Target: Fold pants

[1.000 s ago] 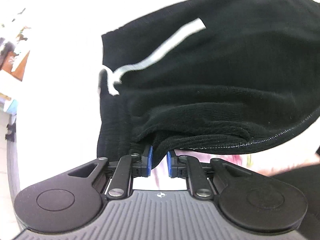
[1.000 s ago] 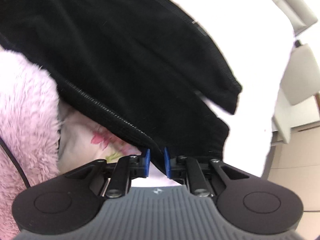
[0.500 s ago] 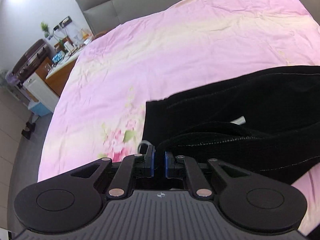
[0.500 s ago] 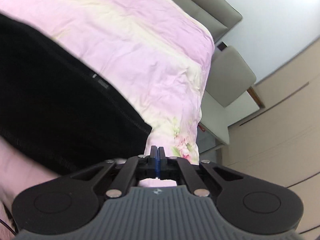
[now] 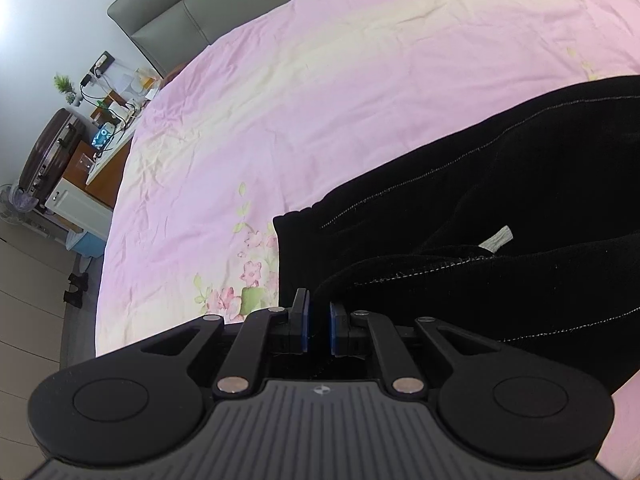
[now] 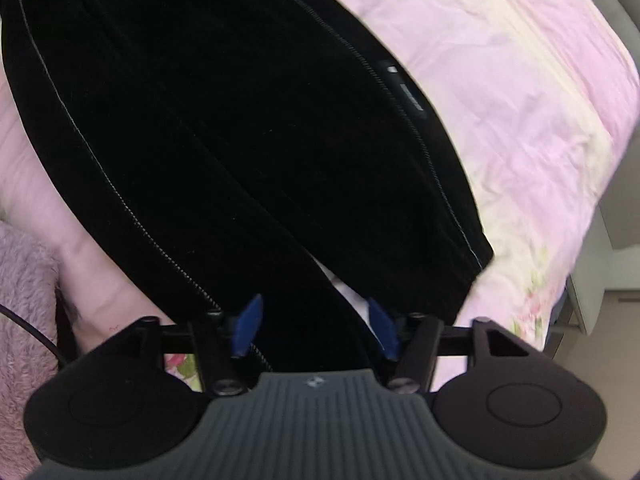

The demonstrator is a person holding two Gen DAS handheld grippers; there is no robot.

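Note:
The black pants [image 5: 480,208] lie folded over on the pink bed sheet [image 5: 320,92]. A white drawstring end [image 5: 497,239] pokes out of the fold. My left gripper [image 5: 319,326] is shut on the near edge of the pants, with black cloth pinched between its blue pads. In the right wrist view the pants [image 6: 248,132] fill the middle. My right gripper [image 6: 316,328] is open, its blue pads wide apart on either side of the cloth's near edge.
The grey headboard [image 5: 180,12] is at the bed's far end. A cluttered bedside table [image 5: 108,128] and a dark suitcase [image 5: 48,152] stand left of the bed. A fluffy pink blanket [image 6: 24,300] lies at the right view's left edge.
Both grippers lowered the lifted pants onto the sheet. The right gripper has opened and let go of the cloth. The left gripper still pinches the edge.

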